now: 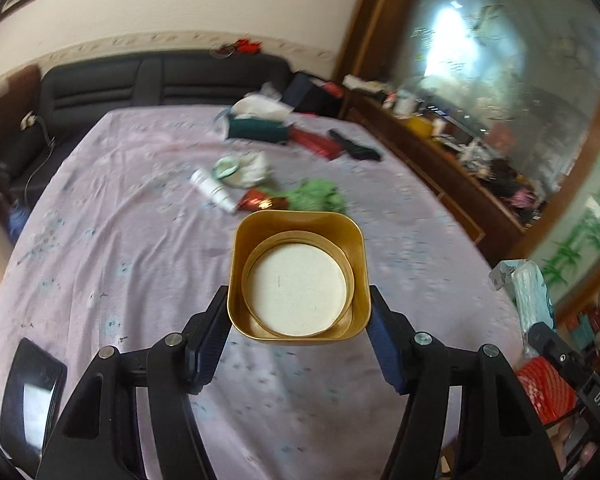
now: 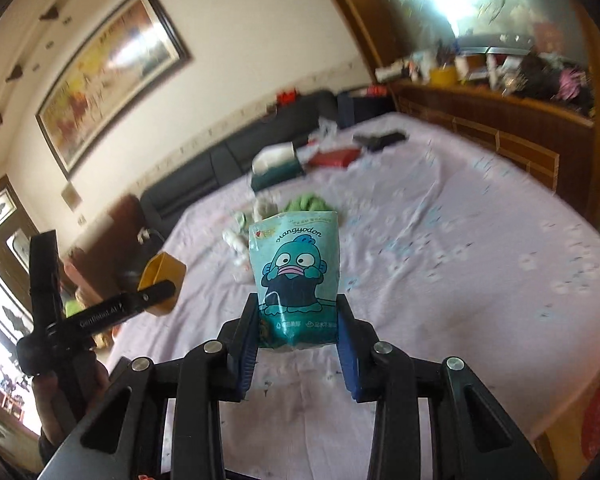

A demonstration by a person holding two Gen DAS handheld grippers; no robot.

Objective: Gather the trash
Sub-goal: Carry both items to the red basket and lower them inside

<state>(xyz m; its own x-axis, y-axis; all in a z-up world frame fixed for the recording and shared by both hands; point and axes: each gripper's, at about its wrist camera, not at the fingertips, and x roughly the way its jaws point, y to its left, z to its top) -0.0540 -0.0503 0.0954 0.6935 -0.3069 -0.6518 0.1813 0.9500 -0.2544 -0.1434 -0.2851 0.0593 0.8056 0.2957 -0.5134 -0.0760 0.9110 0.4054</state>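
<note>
— Left gripper (image 1: pixel 299 312)?
— Clamped on a gold tin (image 1: pixel 298 276), blue pads (image 1: pixel 386 344) pressed to both side walls. Held open side toward the camera, above the lilac bedsheet (image 1: pixel 120 240). Inside, a round pale disc (image 1: pixel 297 289) within a gold ring.
— Same tin from the other camera?
— Yes, far left in the right wrist view, gold tin (image 2: pixel 162 280) in the black fingers of the left gripper (image 2: pixel 156 292), off the bed's near edge.
— Right gripper (image 2: pixel 299 332)?
— Clenched on a teal wipes pack (image 2: pixel 296 276), upright between the pads, cartoon fish face and "Hangyodon" lettering facing the camera. Held above the sheet, not resting on it.
— Also visible from the left?
— At the right margin, teal wipes pack (image 1: pixel 528 292), seen edge-on above the black gripper body.
— Anything still on the bed?
— Mid-bed, a cluster: white tube (image 1: pixel 214 191) lying flat, crumpled white wrapper (image 1: pixel 248 168) just behind it, red foil packet (image 1: pixel 258 200) beside, green crumpled cloth (image 1: pixel 318 196) touching the packet's right. Farther back, dark green tissue box (image 1: pixel 256 128) with white tissue sticking up, red box (image 1: pixel 316 142) next to it, black item (image 1: pixel 356 146) beyond. All blurred.
— Near corner?
— Black phone (image 1: pixel 32 400) lying flat at the bottom left of the sheet.
</note>
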